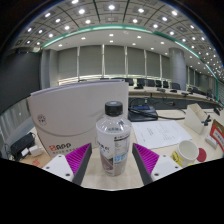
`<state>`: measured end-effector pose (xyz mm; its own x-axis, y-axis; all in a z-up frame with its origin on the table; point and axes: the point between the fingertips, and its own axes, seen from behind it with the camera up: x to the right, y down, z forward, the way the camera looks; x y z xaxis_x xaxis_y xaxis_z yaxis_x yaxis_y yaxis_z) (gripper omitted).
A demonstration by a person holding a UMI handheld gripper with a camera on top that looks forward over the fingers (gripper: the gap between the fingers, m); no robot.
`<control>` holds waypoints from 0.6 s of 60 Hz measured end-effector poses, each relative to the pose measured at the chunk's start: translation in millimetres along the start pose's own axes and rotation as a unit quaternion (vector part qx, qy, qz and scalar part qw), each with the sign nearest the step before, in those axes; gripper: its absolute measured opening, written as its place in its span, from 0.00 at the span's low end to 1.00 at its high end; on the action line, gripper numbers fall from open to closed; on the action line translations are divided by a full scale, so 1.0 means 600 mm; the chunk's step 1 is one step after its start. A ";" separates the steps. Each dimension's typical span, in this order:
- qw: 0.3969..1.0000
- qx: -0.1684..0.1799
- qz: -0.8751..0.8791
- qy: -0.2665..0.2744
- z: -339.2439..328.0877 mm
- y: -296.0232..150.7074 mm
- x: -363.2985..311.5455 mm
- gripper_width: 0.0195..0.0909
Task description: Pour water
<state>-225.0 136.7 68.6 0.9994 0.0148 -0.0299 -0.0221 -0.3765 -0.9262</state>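
A clear plastic water bottle (113, 138) with a dark screw cap (114, 108) stands upright on a pale counter (165, 160). The cap is on. A white label wraps the middle of the bottle, and the body looks see-through; how much water it holds is hard to tell.

The bottle sits dead ahead of the gripper (113, 160), centred between its two fingers. Its long axis is vertical, at right angles to the forward reach of the fingers. A purple pad shows on the left finger (80, 160) and another on the right finger (148, 158). The fingers are spread wide, and a strip of counter is visible on each side between pad and bottle, so nothing is held; the bottle rests on its own base. The lower body of the bottle lies level with the pads, which suggests a straight closing squeeze would catch it around the label or just below.

Just behind and to the left of the bottle stands a large white box (65, 115) with red printing near its base. To the right, near the right finger, sits a small yellowish cup (186, 152), probably the vessel to pour into, though its contents cannot be seen. Papers (158, 132) lie on the counter beyond. Further back are rows of desks with dark monitors (150, 84) under a ceiling of small round lights.
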 end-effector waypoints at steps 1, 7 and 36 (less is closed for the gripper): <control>1.000 0.002 0.000 -0.002 0.007 0.000 -0.002 0.88; 1.000 0.000 -0.009 0.009 0.043 0.014 0.004 0.71; 0.999 0.037 0.028 0.007 -0.003 -0.050 -0.002 0.29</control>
<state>-225.3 146.4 96.8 0.9969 -0.0173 -0.0773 -0.0789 -0.3073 -0.9483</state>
